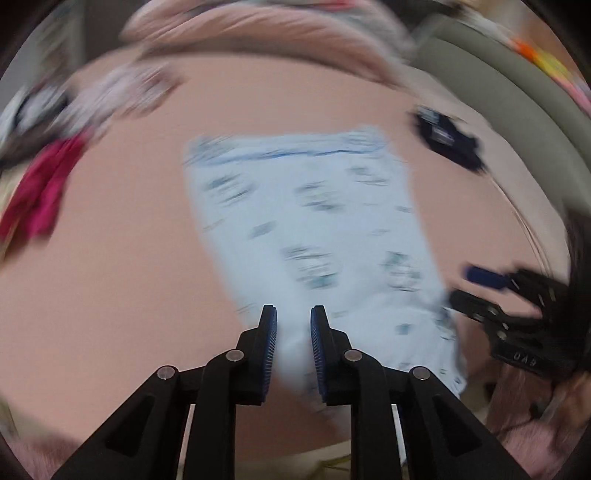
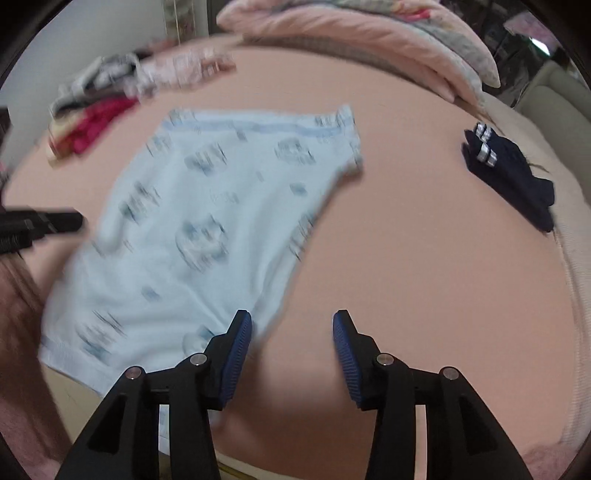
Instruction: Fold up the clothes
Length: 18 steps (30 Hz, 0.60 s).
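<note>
Left wrist view
My left claw: jaws narrowly parted, pads apart; pale fabric shows in the gap, but I cannot tell whether the pads touch it.
Light blue garment: spread flat on the pink bed, printed with dark blurred motifs, a blue stripe across its far edge; its near end runs under my left claw.
My right claw: seen at the right edge, just beside the garment's right border, one blue pad visible; from here I cannot tell how wide it stands.
Magenta cloth: far left on the bed, well apart from the garment.
Dark folded piece: far right on the bed.
Pink bedding: bunched along the far side.

Right wrist view
My right claw: jaws wide apart, nothing between the pads; only bare bed shows in the gap.
Light blue garment: lies left of centre; its near right edge reaches my left-hand pad.
My left claw: a dark blurred shape at the left edge, beside the garment.
Dark folded piece: far right, navy with pale bands.
Clothes pile: far left, magenta and grey.
</note>
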{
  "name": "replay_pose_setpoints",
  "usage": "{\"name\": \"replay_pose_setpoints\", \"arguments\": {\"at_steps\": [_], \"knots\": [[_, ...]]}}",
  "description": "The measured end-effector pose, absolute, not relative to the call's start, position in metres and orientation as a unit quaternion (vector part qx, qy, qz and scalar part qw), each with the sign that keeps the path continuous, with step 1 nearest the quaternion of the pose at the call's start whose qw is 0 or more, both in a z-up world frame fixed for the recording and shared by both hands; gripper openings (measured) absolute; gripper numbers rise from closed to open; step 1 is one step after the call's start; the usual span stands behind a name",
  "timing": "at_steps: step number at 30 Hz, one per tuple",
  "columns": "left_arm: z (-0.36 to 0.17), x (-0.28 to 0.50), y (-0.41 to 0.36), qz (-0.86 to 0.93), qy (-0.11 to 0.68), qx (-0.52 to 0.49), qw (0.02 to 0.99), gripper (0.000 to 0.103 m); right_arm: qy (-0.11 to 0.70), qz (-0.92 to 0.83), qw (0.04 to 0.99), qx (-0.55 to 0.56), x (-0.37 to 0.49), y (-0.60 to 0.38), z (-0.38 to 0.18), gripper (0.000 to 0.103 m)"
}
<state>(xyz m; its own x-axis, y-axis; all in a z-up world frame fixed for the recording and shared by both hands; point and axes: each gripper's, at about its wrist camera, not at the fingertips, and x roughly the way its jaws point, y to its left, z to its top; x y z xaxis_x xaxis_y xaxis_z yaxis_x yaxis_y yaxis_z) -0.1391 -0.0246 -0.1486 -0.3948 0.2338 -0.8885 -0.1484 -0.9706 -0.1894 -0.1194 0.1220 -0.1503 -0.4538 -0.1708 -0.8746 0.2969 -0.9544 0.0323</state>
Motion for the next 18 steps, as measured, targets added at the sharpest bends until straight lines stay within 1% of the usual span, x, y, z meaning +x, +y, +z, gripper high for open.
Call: {"name": "replay_pose_setpoints", "arguments": {"at_steps": [2,3,4,6,8,10,12,14,16,18], "knots": [[-0.157,-0.143,0.001,0.821,0.004,-0.55,0.15,0.022,0.033,-0.848,0.176,0.499,-0.124,0.108,-0.148,0.047],[-0.168,-0.144,0.002,0.803,0.024,-0.577,0.146,0.023,0.031,-0.842,0.192,0.503,-0.121,0.103,-0.153,0.047],[-0.175,-0.141,0.002,0.796,0.046,-0.588,0.138,0.023,0.037,-0.834,0.197,0.513,-0.119,0.1,-0.161,0.047],[-0.171,-0.135,-0.011,0.789,0.051,-0.599,0.124,0.024,0.072,-0.814,0.179,0.547,-0.115,0.099,-0.184,0.047],[-0.166,-0.13,-0.026,0.784,0.062,-0.611,0.091,0.034,0.075,-0.816,0.172,0.547,-0.108,0.109,-0.184,0.048],[-0.16,-0.123,-0.042,0.786,0.072,-0.611,0.058,0.033,0.067,-0.81,0.158,0.561,-0.103,0.121,-0.178,0.049],[-0.147,-0.116,-0.047,0.808,0.036,-0.582,0.081,0.033,0.063,-0.818,0.148,0.553,-0.098,0.128,-0.172,0.049],[-0.137,-0.111,-0.037,0.828,0.023,-0.55,0.106,0.033,0.04,-0.832,0.154,0.531,-0.096,0.128,-0.164,0.049],[-0.137,-0.113,-0.011,0.829,0.04,-0.543,0.127,0.034,0.019,-0.844,0.164,0.51,-0.094,0.125,-0.157,0.05],[-0.157,-0.124,0.012,0.799,0.058,-0.584,0.131,0.034,0.018,-0.845,0.194,0.498,-0.089,0.113,-0.153,0.051]]}}
